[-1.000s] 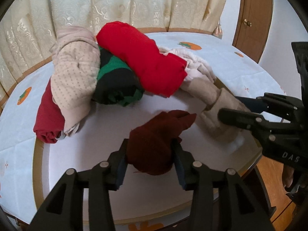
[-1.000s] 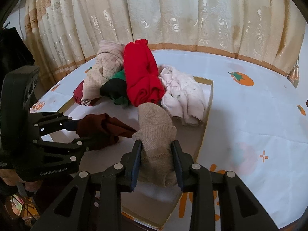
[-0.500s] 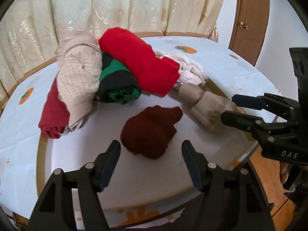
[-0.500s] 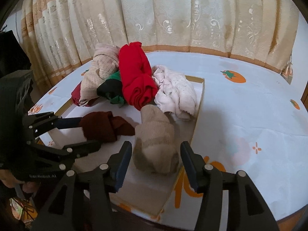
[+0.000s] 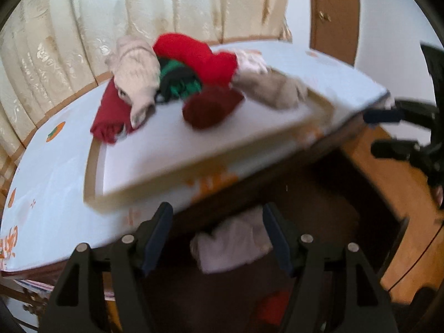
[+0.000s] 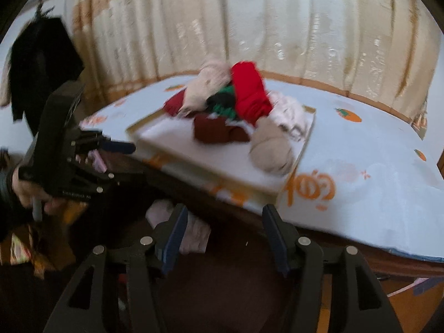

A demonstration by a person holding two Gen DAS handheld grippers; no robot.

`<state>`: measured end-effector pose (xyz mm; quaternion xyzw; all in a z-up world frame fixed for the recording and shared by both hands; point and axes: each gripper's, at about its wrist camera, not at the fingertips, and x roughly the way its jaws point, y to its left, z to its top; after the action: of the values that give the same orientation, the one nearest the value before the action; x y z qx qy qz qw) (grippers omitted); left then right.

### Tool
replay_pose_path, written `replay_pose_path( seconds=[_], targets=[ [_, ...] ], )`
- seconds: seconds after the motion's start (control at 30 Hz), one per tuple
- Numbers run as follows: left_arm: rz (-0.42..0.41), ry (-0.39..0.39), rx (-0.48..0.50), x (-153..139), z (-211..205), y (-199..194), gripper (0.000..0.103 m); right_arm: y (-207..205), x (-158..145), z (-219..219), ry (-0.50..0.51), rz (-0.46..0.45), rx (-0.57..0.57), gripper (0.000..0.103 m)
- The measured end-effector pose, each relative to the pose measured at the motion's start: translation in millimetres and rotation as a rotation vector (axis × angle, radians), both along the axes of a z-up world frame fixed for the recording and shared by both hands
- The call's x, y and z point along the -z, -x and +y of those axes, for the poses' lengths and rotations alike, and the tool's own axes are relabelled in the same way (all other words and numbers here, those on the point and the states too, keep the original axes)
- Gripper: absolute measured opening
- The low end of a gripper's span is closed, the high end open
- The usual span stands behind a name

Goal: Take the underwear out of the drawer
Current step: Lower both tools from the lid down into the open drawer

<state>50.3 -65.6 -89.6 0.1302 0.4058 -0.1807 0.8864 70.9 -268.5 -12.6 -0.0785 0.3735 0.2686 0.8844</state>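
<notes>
A: Underwear pile [image 5: 177, 77] — where is it sitting?

B: On a white board [image 5: 177, 149] that lies on the table's pale cloth with orange prints [image 6: 360, 166]. A bright red roll [image 5: 199, 58] lies across the top of the heap, a beige dotted piece [image 5: 136, 75] to its left, a green-and-black one [image 5: 180, 83] tucked under, and a dark red piece [image 5: 111, 113] at the left edge.

A: Anything apart from the heap?

B: A maroon roll [image 5: 211, 105] and a tan roll [image 5: 277, 88] lie on the board just in front of it, side by side. In the right wrist view the tan roll is near the board's right edge.

A: And the claws?

B: The left gripper [image 5: 216, 230] is released, jaws apart with nothing pressed between them. Below the table edge, in the dark space behind it, a pale pink garment [image 5: 233, 244] shows, and something red [image 5: 274, 305] lower down, too blurred to name. The right gripper [image 6: 224, 233] has its jaws opening, also gripping nothing — the same pale garment shows just behind its left finger.

A: Is the person visible?

B: Only a hand [image 6: 30, 191] around the left gripper's handle, at the left of the right wrist view. Cream curtains [image 6: 249, 27] hang behind the table.
</notes>
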Motion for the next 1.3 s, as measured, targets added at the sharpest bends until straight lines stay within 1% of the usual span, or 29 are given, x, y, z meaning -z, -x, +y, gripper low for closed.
replay_pose_path(
  seconds=[0.13,0.23,0.3,0.4,0.47,0.57,0.63,0.77,0.97,1.1,1.2,1.23,1.3],
  targets=[
    [0.054,-0.042,0.051,20.7,6.5,22.5,0.068,17.7,18.9,15.5,0.050,0.027,-0.090,0.059],
    [0.073,-0.073,0.052,32.7,10.4,31.7,0.068,23.5,37.7,27.9,0.067,0.070,-0.142,0.059],
    [0.093,-0.092,0.045,42.0,13.8,33.2,0.070,24.2,51.1,37.7,0.089,0.095,-0.174,0.059],
    [0.146,-0.103,0.031,58.6,21.0,30.4,0.070,23.8,68.1,55.2,0.137,0.102,-0.214,0.059],
    [0.189,-0.109,0.045,68.3,22.9,29.5,0.070,20.9,76.4,64.3,0.145,0.117,-0.247,0.059],
    [0.217,-0.116,0.080,75.1,22.5,32.0,0.070,16.4,87.4,76.8,0.177,0.147,-0.285,0.059],
    [0.221,-0.125,0.087,77.5,24.5,32.1,0.070,15.5,94.2,84.0,0.193,0.179,-0.326,0.059],
    [0.237,-0.122,0.066,78.5,35.1,27.0,0.070,18.7,107.3,101.1,0.236,0.203,-0.426,0.059],
    [0.247,-0.108,0.042,77.0,52.5,29.4,0.071,12.7,120.3,125.0,0.253,0.284,-0.542,0.059],
    [0.239,-0.095,0.020,72.5,64.4,30.5,0.071,8.5,129.8,143.0,0.282,0.384,-0.593,0.059],
    [0.222,-0.078,0.000,67.2,74.0,31.8,0.071,8.6,143.1,158.6,0.336,0.489,-0.608,0.059],
    [0.217,-0.069,-0.007,65.4,77.1,32.0,0.072,10.2,145.4,162.9,0.353,0.495,-0.610,0.059],
    [0.208,-0.060,-0.016,64.3,80.0,31.9,0.072,13.7,155.0,173.2,0.395,0.538,-0.619,0.059]
  ],
)
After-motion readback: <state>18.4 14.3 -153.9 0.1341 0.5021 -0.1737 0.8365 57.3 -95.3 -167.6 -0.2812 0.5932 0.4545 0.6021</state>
